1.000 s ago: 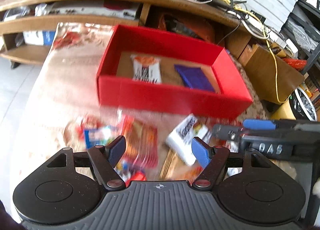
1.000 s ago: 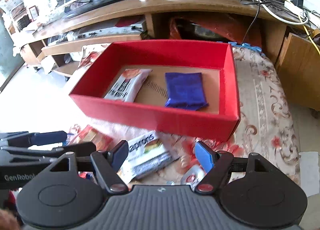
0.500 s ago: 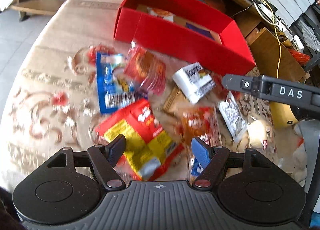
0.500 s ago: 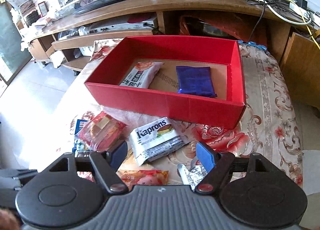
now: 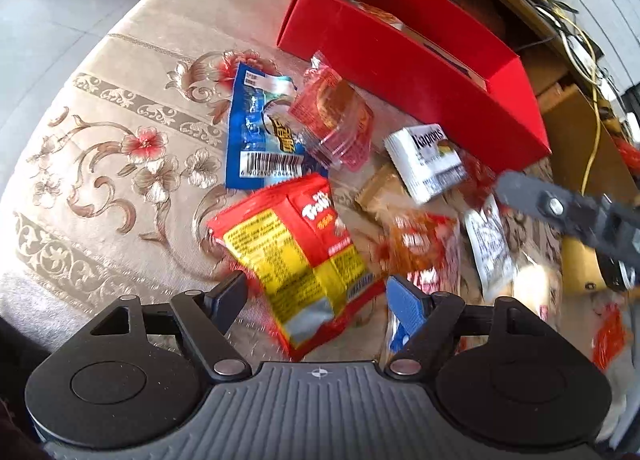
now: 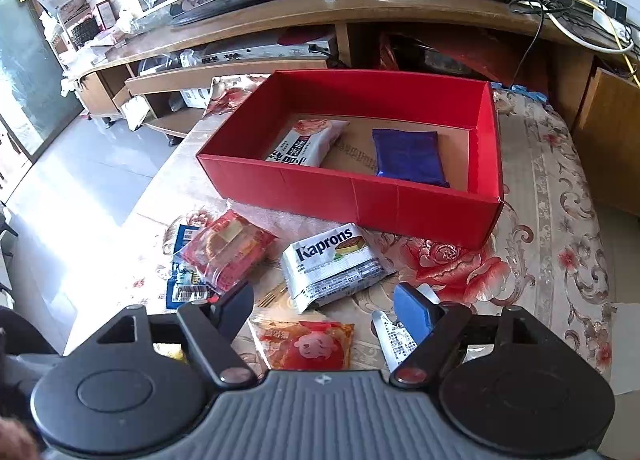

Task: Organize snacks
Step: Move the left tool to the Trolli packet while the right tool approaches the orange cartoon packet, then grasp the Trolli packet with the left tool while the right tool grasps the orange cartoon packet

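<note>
The left tongs (image 5: 318,294) are spread wide and grasp nothing; between their tips lies a red and yellow snack bag (image 5: 298,256), its near end reaching in under the gap, though whether the pads touch it cannot be told; the right tongs (image 6: 326,302) are likewise released, hanging over an orange pouch (image 6: 310,344) that lies flat on the floral-clothed surface (image 6: 560,244); a small white sachet (image 6: 394,338) lies just beside the blue right pad.

The red box (image 6: 360,192) sits at the far side of the surface, open-topped; inside it, a white packet with dark lettering (image 6: 306,142) lies on the left and a blue packet (image 6: 408,156) on the right, apart from each other on the cardboard floor.

The loose snacks lie near the box's front wall; a white Kaprons wafer pack (image 6: 334,264) sits just in front of it; to its left a clear-wrapped red pastry pack (image 6: 224,250) rests on top of a blue packet with a barcode (image 5: 256,136); in the left wrist view a brown wrapper (image 5: 380,190) shows partly under the Kaprons pack; that view is blurred on its right side, where the other gripper's dark arm crosses.
</note>
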`<action>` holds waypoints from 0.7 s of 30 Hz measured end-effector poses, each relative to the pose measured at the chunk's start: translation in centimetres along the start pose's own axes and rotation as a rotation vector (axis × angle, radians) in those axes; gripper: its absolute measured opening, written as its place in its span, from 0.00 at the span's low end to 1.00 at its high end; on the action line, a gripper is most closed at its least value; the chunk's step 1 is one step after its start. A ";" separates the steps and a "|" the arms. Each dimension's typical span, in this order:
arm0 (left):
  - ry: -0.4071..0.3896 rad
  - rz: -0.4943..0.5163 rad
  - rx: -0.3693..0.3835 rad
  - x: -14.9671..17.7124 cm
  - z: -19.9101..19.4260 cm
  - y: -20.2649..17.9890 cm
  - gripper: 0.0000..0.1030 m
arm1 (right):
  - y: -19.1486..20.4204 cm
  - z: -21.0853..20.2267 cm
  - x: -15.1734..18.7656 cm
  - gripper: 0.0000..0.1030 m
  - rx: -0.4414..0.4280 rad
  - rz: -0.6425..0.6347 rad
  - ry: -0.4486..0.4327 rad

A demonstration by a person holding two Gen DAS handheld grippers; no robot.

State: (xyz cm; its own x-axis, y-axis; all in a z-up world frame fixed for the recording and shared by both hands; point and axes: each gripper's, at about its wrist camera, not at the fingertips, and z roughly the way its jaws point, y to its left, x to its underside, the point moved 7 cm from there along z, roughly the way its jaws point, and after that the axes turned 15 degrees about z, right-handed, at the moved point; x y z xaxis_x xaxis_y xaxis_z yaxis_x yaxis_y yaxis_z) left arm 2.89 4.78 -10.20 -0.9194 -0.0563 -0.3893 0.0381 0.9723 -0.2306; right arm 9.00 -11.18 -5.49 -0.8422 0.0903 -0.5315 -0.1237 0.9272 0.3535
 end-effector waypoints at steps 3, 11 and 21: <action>-0.009 0.014 -0.060 -0.9 0.7 0.0 0.78 | -0.3 -0.2 0.1 0.73 -0.003 0.006 0.001; -0.022 0.182 -0.176 -2.2 1.9 -0.8 0.72 | -0.9 0.0 0.2 0.73 0.006 0.017 0.010; -0.038 0.264 -0.145 -0.7 0.7 -0.8 0.61 | -0.7 0.9 1.1 0.73 0.032 0.003 0.042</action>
State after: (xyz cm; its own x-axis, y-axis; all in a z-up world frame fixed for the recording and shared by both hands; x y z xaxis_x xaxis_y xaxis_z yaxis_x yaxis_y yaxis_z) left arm 3.73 3.91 -10.40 -0.8698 0.1966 -0.4526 0.2150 0.9766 0.0111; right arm 8.69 -11.43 -7.02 -0.8640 0.0781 -0.4973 -0.1050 0.9383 0.3296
